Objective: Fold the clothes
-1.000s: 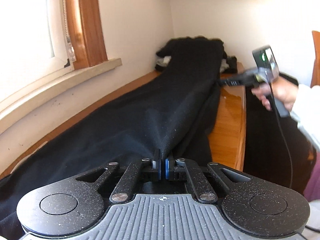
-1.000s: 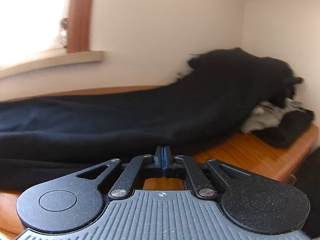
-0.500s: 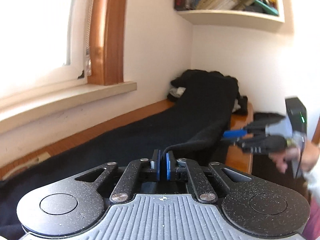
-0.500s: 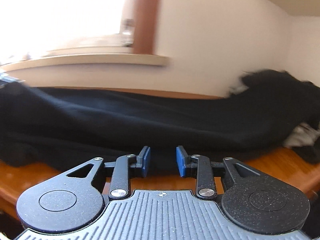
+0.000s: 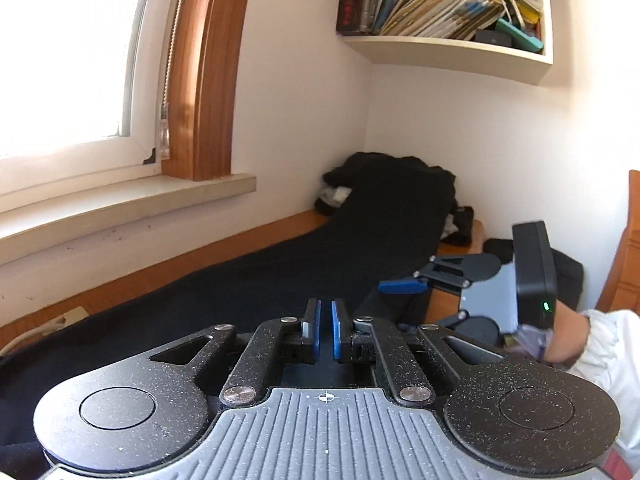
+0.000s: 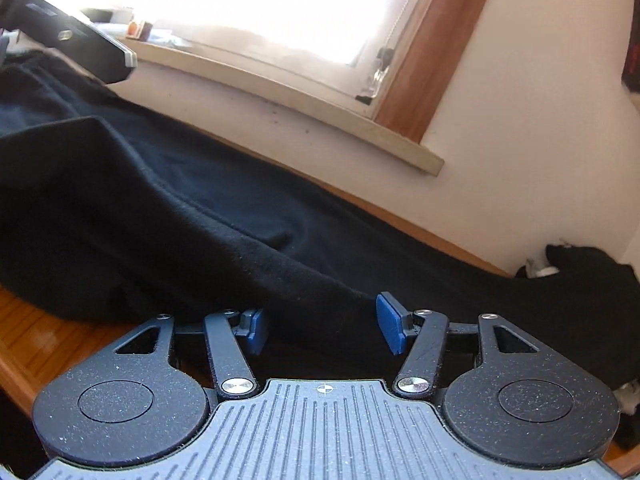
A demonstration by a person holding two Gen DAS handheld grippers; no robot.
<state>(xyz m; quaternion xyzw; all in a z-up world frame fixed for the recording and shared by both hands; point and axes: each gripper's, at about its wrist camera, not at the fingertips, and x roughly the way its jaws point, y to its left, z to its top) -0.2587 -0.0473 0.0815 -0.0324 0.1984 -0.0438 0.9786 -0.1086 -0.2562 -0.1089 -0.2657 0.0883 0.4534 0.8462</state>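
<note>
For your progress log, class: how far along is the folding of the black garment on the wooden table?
Done: the black garment lies stretched lengthwise on the wooden table. In hand: the left gripper is shut on a fold of it; the right gripper is opening, cloth between its pads but unpinched. Left: no finished fold shows, and the clothes pile in the corner is untouched.

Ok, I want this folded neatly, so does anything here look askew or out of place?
Yes. The black garment is not lying flat: one layer is rucked into a raised fold near the table's front edge. Its far end runs up onto a heap of clothes in the corner, instead of resting on the table.
</note>
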